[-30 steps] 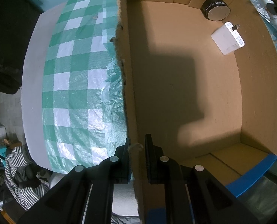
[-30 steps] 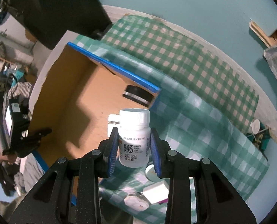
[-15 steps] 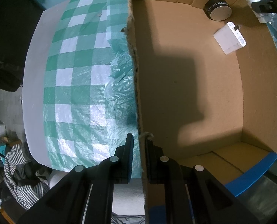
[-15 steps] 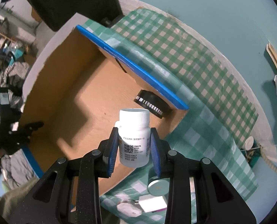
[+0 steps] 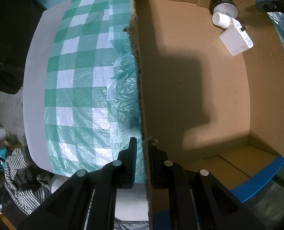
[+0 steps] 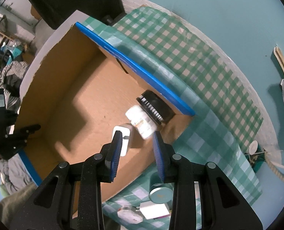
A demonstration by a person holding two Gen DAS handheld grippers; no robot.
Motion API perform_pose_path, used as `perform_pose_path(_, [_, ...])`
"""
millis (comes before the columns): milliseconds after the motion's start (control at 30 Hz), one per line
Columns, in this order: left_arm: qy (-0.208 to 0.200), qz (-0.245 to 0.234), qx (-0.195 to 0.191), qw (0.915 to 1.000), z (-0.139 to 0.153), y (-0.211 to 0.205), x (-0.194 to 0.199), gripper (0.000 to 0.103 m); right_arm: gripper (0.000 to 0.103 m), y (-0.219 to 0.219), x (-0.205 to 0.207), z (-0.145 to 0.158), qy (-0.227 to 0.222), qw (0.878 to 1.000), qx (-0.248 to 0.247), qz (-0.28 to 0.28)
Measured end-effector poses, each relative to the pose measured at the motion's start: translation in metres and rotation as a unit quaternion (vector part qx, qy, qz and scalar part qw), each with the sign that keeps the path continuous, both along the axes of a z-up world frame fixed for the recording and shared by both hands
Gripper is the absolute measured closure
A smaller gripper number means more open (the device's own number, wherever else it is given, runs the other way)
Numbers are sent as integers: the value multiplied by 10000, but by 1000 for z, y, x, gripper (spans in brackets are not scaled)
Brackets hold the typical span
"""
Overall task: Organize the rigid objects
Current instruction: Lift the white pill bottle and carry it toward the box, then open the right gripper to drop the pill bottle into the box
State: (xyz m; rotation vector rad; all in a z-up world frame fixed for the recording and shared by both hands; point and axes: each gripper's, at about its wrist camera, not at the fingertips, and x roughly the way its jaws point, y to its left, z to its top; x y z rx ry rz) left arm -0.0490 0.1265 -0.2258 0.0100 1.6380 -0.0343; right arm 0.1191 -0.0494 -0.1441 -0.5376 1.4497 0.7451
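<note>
Left gripper (image 5: 142, 149) points straight down, fingers clamped on the ragged top edge of the brown cardboard box's (image 5: 199, 95) wall: one finger outside over the green-and-white checked plastic tablecloth (image 5: 80, 80), the other inside the box. Right gripper (image 6: 136, 147) also points straight down, above the box's near corner w/ its blue-padded fingers (image 6: 116, 149) parted and nothing pinched btwn them; jaws have just been opening. The white plastic pill bottle (image 6: 142, 122) is free of the pads, blurred and tilted in the right wrist view, inside the box. In the left wrist view it lies on its side on the box floor in the far corner, touching the black ribbed round lid w/ silver face (image 5: 224, 5) and just beside the white rectangular power adapter (image 5: 236, 40). Outside the box, on the cloth below the right gripper: a round teal tin (image 6: 160, 194), a white plug block (image 6: 153, 209), a small white round item (image 6: 128, 214). A striped garment (image 5: 23, 172) lies beyond the table edge. Part of the right gripper shows at the top right corner of the left wrist view.
</note>
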Motion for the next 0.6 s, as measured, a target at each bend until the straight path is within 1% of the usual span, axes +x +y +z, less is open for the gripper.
perform_pose_path(67, [-3, -13, 2, 10000, 0, -2, 1, 91, 61, -1, 0, 3, 2, 10000, 29, -38])
perform_pose_path(100, [-1, -10, 0, 10000, 0, -2, 1, 91, 60, -2, -1, 5, 4, 10000, 56, -49])
perform_pose_path(600, [7, -12, 26, 10000, 1, -4, 2, 91, 58, -8, -8, 35, -72, 9996, 282, -44])
